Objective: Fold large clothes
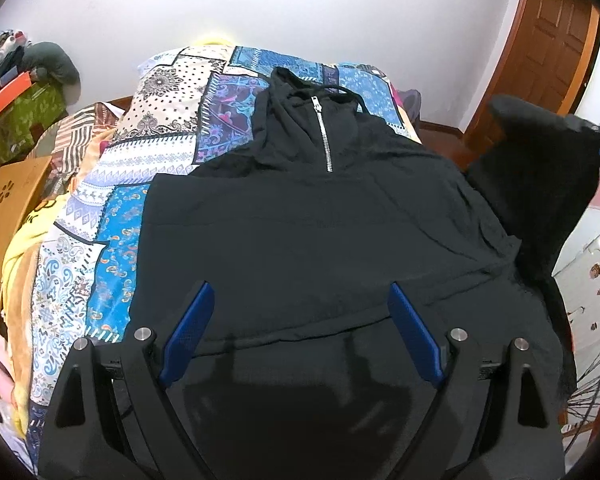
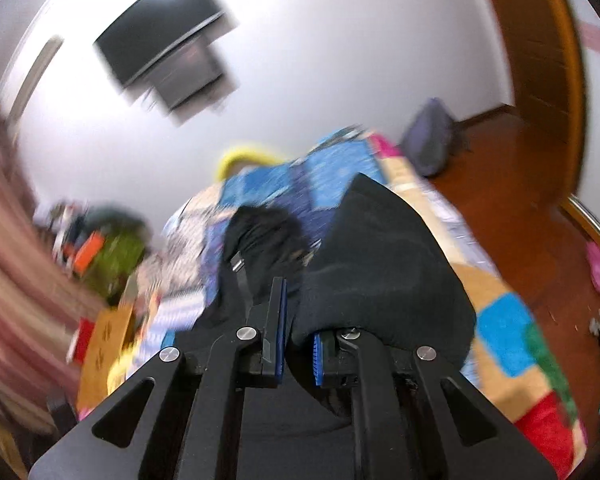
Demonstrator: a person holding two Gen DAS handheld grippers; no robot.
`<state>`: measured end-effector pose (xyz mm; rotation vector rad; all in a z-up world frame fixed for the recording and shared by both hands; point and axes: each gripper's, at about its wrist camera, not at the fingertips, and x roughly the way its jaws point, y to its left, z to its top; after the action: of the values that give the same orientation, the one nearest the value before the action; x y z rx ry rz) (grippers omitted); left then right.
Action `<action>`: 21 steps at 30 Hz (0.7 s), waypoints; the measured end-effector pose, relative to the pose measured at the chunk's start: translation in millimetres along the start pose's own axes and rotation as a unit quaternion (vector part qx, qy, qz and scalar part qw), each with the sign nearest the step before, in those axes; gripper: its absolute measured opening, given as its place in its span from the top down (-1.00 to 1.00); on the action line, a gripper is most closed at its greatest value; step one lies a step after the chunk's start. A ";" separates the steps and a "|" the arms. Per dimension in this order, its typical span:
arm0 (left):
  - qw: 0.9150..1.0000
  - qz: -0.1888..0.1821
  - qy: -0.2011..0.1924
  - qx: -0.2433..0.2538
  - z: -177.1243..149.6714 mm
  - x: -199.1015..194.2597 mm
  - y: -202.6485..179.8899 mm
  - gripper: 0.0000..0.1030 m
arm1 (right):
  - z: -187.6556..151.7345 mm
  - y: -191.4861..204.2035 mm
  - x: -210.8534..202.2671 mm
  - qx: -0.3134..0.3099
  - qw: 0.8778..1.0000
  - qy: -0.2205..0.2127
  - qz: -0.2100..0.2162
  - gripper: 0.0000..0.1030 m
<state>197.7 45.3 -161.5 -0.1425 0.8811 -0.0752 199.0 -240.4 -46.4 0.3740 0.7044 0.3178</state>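
**Q:** While both of your grippers are up over the bed, where does the garment lie?

**Me:** Across the middle of the left wrist view, my black hoodie (image 1: 320, 232) is spread front-up on the patchwork bedspread (image 1: 112, 216), its hood toward the top of the frame and its metal zipper (image 1: 323, 136) running down from the collar. One sleeve (image 1: 540, 184) is lifted off the bed at the right edge of that frame.

**Q:** And your left gripper?

**Me:** My left gripper (image 1: 300, 332) hangs above the lower hem at the bottom centre, released, its blue pads (image 1: 190, 332) spread wide with nothing between them.

**Q:** The right one?

**Me:** In the right wrist view, which is blurred, my right gripper (image 2: 300, 344) sits at lower centre, clenched on black sleeve fabric (image 2: 380, 264) that bunches up over its right finger.

**Q:** Anything else around?

**Me:** A wall-mounted TV (image 2: 160, 28) shows at the upper left of that view, and a wooden door (image 1: 556, 36) at the upper right of the left one.
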 end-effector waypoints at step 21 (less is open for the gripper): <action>1.000 0.010 0.005 -0.026 -3.1 1.0 17.9 -0.72 | -83.4 21.4 97.0 -0.038 0.970 0.241 0.015 0.56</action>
<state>196.0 62.5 -167.0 -0.1817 0.8956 -0.0344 209.0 -163.6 -150.4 0.2346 1.1593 0.4708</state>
